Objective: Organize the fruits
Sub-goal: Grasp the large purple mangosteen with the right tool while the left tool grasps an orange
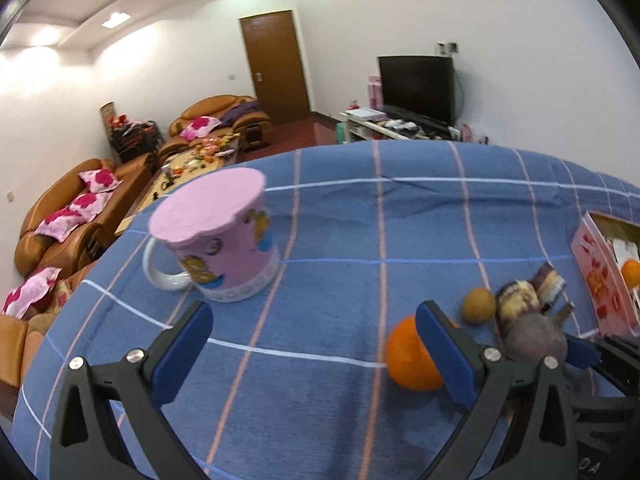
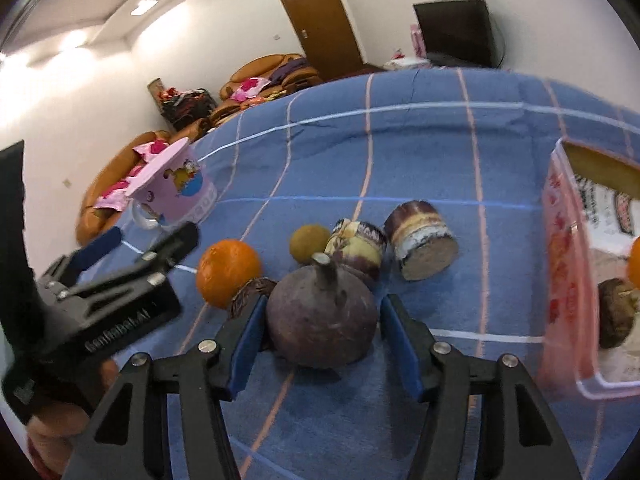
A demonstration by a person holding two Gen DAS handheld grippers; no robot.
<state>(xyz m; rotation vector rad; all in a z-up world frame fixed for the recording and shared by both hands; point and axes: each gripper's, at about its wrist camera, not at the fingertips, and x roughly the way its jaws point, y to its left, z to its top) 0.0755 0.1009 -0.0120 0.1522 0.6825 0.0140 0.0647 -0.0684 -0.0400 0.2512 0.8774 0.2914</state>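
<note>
on the blue checked cloth [image 2: 420,152], the right gripper [image 2: 324,344] brackets a dark purple mangosteen [image 2: 322,320], pads on either side, the left one about touching and the right showing a sliver of gap, so no grip yet. just beside it sit an orange [image 2: 228,272], a small brown fruit [image 2: 308,242] and two cake pieces [image 2: 420,240]. left gripper [image 1: 316,352] hangs spread wide over bare cloth near the pink mug [image 1: 224,240]. the pink-rimmed box [image 2: 560,248] at right holds an orange already.
</note>
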